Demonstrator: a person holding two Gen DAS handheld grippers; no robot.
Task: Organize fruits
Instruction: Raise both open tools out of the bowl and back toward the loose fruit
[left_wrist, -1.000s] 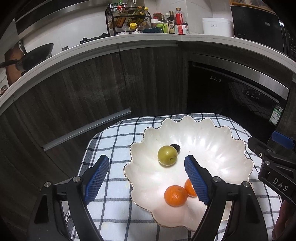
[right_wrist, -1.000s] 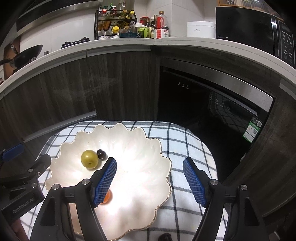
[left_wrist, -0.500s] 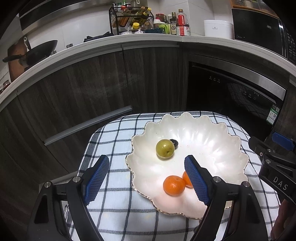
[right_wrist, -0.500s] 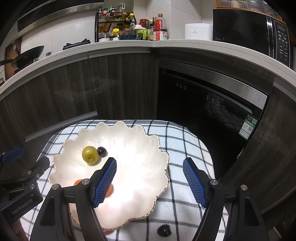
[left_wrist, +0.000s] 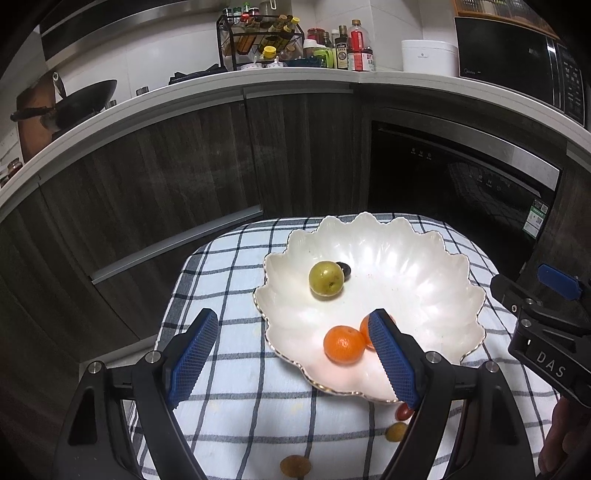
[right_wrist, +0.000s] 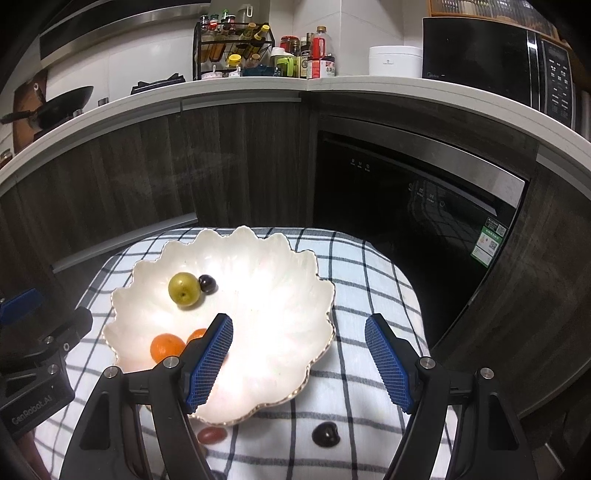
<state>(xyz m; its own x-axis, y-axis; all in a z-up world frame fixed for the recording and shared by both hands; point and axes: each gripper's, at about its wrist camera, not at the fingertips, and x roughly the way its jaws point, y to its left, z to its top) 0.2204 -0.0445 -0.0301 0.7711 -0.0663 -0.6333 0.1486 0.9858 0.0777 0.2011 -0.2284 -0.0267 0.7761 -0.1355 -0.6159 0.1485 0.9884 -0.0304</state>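
A white scalloped bowl (left_wrist: 424, 266) (right_wrist: 280, 266) rests on a checked cloth (left_wrist: 229, 266) (right_wrist: 369, 273). It holds a green fruit (left_wrist: 326, 277) (right_wrist: 184, 288), a dark cherry (left_wrist: 345, 268) (right_wrist: 207, 283) and two oranges (left_wrist: 343, 344) (right_wrist: 166, 346). On the cloth near the bowl's front rim lie a red tomato (left_wrist: 403, 411) (right_wrist: 211, 435), two small yellow-brown fruits (left_wrist: 396, 431) and a dark cherry (right_wrist: 325, 434). My left gripper (left_wrist: 291, 356) hangs open above the bowl's left rim, empty. My right gripper (right_wrist: 299, 363) stands open over the bowl's right rim, also empty.
Dark wood cabinets (left_wrist: 147, 192) and a black oven (right_wrist: 406, 206) stand right behind the small table. The counter above carries a spice rack (left_wrist: 258, 40), bottles, a white pot (left_wrist: 428, 55), a microwave (right_wrist: 498, 62) and a wok (left_wrist: 74, 103).
Both grippers have drawn back from the bowl, which now looks smaller and farther. Loose fruits on the cloth in front of the bowl have come into view. Both stayed open.
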